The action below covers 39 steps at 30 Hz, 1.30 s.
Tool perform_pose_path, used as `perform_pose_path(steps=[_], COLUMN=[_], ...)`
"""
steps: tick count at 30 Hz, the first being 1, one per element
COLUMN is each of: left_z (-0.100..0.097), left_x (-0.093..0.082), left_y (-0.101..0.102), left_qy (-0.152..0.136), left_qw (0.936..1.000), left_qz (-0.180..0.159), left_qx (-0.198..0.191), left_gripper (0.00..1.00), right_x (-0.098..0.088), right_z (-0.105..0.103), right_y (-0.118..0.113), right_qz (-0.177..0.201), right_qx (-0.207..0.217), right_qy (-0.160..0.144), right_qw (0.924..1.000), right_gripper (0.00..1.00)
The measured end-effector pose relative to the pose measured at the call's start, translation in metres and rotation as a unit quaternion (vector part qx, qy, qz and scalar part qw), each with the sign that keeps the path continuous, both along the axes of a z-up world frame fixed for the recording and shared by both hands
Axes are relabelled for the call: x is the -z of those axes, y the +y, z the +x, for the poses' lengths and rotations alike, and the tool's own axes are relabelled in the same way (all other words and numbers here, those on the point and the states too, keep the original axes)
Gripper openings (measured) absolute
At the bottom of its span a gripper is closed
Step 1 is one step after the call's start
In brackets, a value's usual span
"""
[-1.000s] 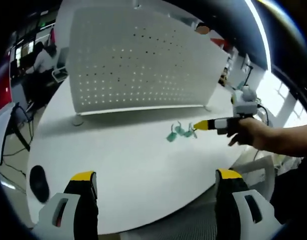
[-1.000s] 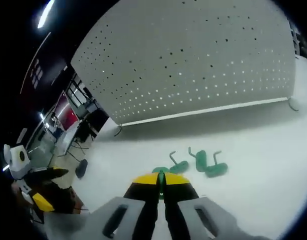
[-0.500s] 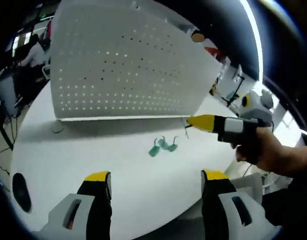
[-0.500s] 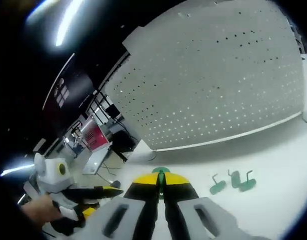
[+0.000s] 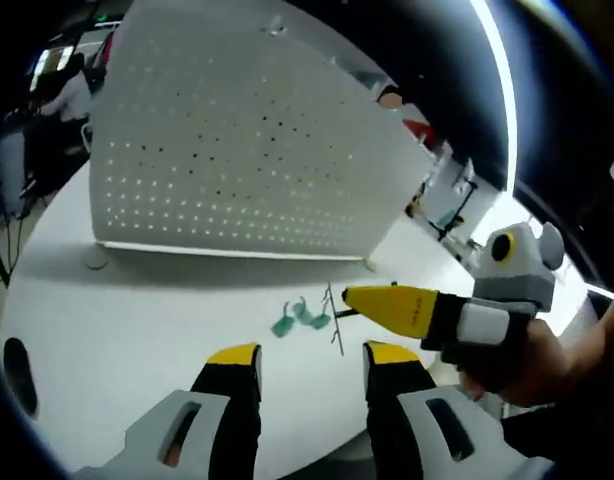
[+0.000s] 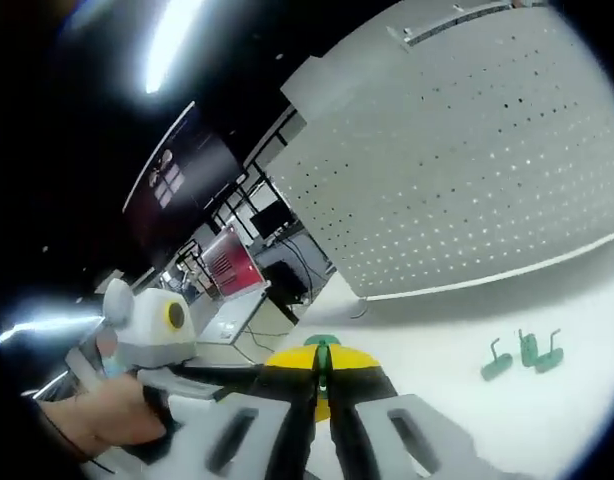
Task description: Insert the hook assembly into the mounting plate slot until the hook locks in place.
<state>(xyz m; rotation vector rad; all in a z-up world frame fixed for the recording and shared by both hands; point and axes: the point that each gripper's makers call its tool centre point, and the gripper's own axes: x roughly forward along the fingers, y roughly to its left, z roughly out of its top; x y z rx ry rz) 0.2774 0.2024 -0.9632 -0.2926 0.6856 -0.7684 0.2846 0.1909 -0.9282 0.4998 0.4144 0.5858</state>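
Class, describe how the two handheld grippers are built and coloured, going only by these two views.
Each gripper has two pale grey jaws with slotted sides, black inner faces and yellow tips. The left gripper shows this from behind. The right gripper tapers to a yellow point, then a black band and grey blocks, with a grey housing on top bearing a yellow-ringed round part. A hand holds it.

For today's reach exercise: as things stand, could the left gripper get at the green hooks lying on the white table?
Probably yes. The left gripper is open and holds nothing, and bare table lies between it and the green hooks. The right gripper, shut on a hook, hangs close beside that path.
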Motion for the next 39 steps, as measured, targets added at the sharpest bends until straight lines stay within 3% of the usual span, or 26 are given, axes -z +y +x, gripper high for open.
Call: perform_pose_path(steps=[7, 19, 31, 35, 39], left_z=[-0.002, -0.009, -0.008, -0.003, 0.002], left_x=[-0.009, -0.016, -0.016, -0.019, -0.023], left_y=[0.001, -0.002, 0.003, 0.011, 0.021], left_qy=[0.005, 0.012, -0.005, -0.019, -0.045], left_qw=[0.9991, 0.9973, 0.9982, 0.9980, 0.9976], left_qz=[-0.039, -0.069, -0.056, -0.048, -0.030], left_qx=[-0.014, -0.022, -0.022, -0.036, -0.044], left_gripper=[0.17, 0.05, 0.01, 0.01, 0.01], right_x=[-0.005, -0.016, -0.016, -0.027, -0.028], right_z=[-0.003, -0.009, -0.011, -0.013, -0.020], right_y=[0.008, 0.019, 0.022, 0.026, 0.036], right_qz=[-0.008, -0.022, -0.033, -0.012, -0.021], right_qx=[-0.012, -0.026, -0.034, -0.048, -0.084], right_qy=[-0.021, -0.061, -0.049, -0.042, -0.027], right_qw=[0.9997, 0.9975, 0.9977, 0.9979, 0.9959], right_gripper=[0.00, 0.00, 0.00, 0.11, 0.13])
